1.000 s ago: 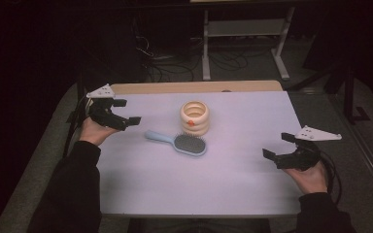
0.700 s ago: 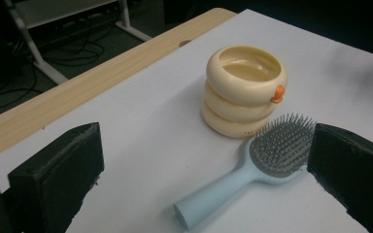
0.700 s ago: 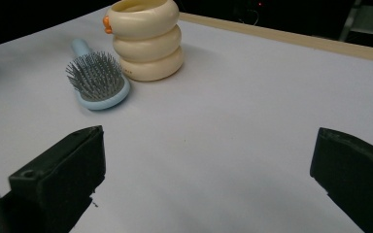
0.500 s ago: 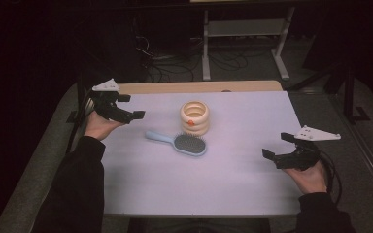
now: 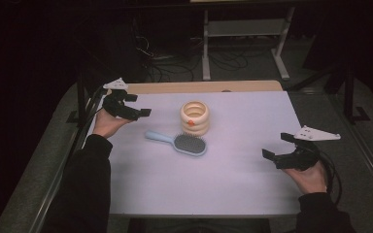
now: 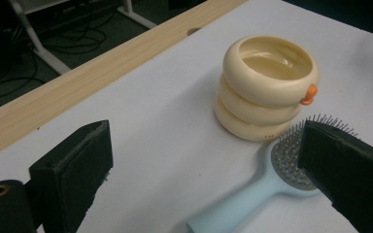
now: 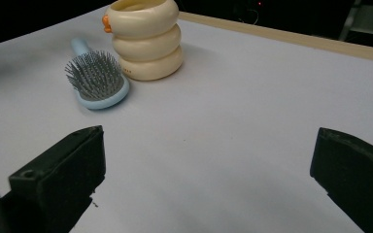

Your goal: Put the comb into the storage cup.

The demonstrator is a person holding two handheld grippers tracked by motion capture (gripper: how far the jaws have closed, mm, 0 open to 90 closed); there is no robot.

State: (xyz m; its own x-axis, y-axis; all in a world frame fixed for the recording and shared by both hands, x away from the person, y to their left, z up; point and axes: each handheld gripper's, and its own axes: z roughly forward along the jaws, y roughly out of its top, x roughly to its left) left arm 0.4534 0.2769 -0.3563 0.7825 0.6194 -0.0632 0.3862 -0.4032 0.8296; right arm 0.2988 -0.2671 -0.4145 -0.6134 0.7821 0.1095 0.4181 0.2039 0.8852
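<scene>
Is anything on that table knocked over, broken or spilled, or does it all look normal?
Nothing stands out. The cream holder stands upright, the brush lies bristles up beside it, and nothing is spilled on the table. Both grippers, left and right, are open and hold nothing.

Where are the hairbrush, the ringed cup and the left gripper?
hairbrush (image 5: pixel 189 143): high view, bristle head.
ringed cup (image 6: pixel 267 87): left gripper view, side wall.
left gripper (image 5: pixel 137 106): high view, midway between its fingers.
</scene>
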